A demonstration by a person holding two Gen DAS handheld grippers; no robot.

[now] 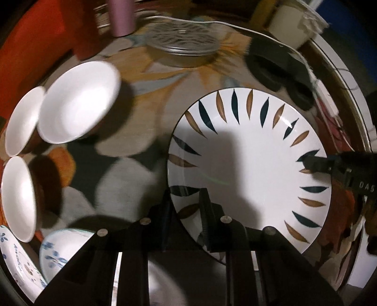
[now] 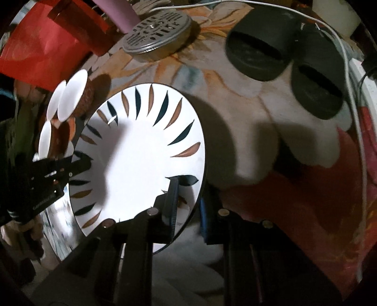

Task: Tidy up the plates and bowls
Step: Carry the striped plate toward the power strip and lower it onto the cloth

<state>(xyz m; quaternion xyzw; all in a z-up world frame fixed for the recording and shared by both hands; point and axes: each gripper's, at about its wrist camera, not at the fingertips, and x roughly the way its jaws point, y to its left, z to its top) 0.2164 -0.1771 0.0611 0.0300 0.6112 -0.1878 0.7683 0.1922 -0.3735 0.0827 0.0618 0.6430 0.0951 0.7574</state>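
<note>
The big plate (image 1: 249, 162), white with dark and tan leaf marks round its rim, is gripped at two opposite edges. The left gripper (image 1: 186, 211) is clenched on the plate's near-left rim, one finger over the top face and the other beneath. The right gripper (image 2: 188, 200) is clamped on the opposite rim in the same way, one finger on the white face, the other under the edge. In the left wrist view the right gripper's tip shows at the plate's far right rim.

The plate sits over a flower-patterned table (image 1: 132, 146); whether it touches the cloth cannot be told.

Left of the plate stand three white bowls (image 1: 77, 103), close together. Nearer than those, still left of the plate, are a blue-flowered bowl (image 1: 59, 249) and a blue-flowered plate (image 1: 16, 263).

Beyond the plate lie a round slotted metal lid (image 2: 157, 30), a pink cup (image 1: 121, 16) and two black round containers (image 2: 259, 47). A white cable (image 2: 351, 77) runs past the containers.
</note>
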